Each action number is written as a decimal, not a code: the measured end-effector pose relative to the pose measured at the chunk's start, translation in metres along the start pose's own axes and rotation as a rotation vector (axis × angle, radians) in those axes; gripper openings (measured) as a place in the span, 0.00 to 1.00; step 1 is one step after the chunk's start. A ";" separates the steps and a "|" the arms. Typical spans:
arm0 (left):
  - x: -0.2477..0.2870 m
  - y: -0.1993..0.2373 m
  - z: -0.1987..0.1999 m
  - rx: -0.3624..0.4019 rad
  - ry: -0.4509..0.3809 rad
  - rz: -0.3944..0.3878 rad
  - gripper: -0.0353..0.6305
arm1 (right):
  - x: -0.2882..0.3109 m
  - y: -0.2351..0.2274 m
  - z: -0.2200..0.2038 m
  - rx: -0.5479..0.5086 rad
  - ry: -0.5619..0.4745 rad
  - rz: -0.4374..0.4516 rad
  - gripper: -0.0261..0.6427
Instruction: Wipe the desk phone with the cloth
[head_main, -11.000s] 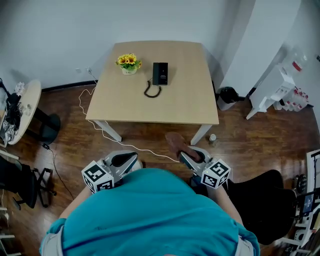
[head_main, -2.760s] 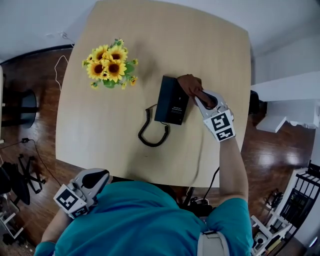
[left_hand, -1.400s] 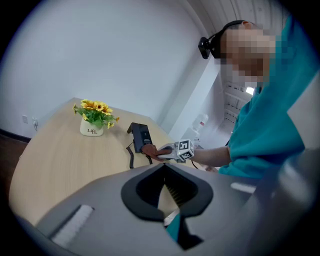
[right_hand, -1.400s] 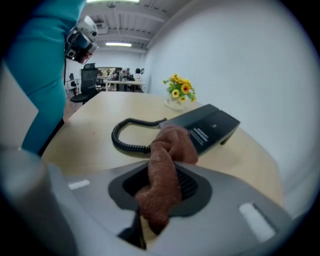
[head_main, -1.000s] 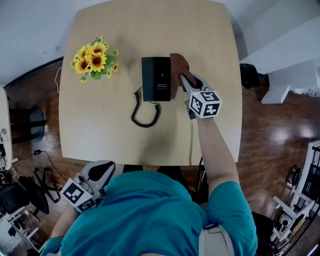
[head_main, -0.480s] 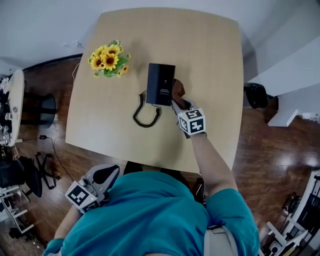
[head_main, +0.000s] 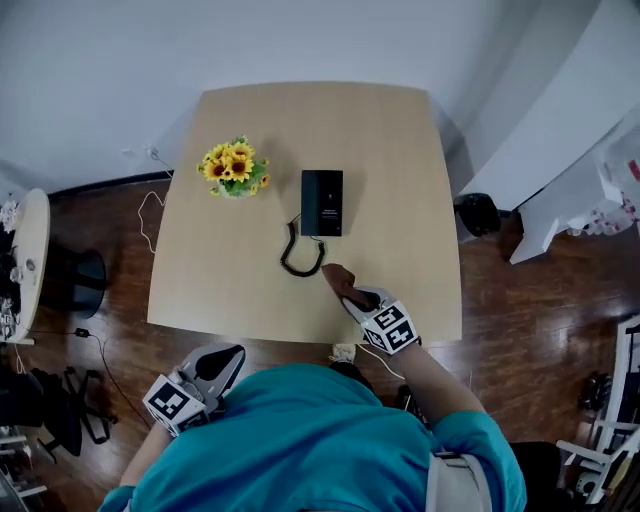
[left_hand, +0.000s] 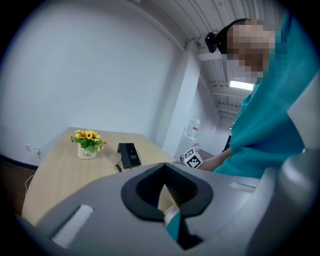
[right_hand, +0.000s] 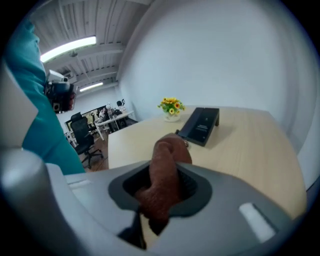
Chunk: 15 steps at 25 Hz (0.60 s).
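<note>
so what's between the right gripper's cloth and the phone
Only the coiled cord, on the table between the cloth and desk phone; the head view shows it.

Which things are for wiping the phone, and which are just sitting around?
For the job:
phone
cloth
right gripper, shut on the cloth

Just sitting around:
flowers
left gripper, shut and held back from the table
black bin on the floor
</note>
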<state>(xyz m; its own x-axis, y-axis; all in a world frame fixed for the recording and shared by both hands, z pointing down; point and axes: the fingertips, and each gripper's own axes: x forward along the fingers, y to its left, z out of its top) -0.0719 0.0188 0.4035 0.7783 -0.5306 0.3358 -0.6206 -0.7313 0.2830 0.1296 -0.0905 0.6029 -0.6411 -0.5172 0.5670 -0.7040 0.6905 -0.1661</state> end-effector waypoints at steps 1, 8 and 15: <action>-0.021 0.000 -0.005 0.011 -0.014 -0.005 0.06 | -0.012 0.021 0.005 0.033 -0.026 -0.011 0.17; -0.157 0.018 -0.032 0.034 -0.077 -0.052 0.06 | -0.077 0.185 0.060 0.220 -0.284 0.001 0.17; -0.190 -0.038 -0.025 0.095 -0.161 -0.119 0.06 | -0.150 0.257 0.079 0.102 -0.335 -0.001 0.17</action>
<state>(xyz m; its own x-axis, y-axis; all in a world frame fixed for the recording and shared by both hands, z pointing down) -0.1988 0.1578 0.3519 0.8553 -0.4944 0.1550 -0.5178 -0.8259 0.2230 0.0206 0.1243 0.4118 -0.6933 -0.6667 0.2735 -0.7206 0.6446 -0.2553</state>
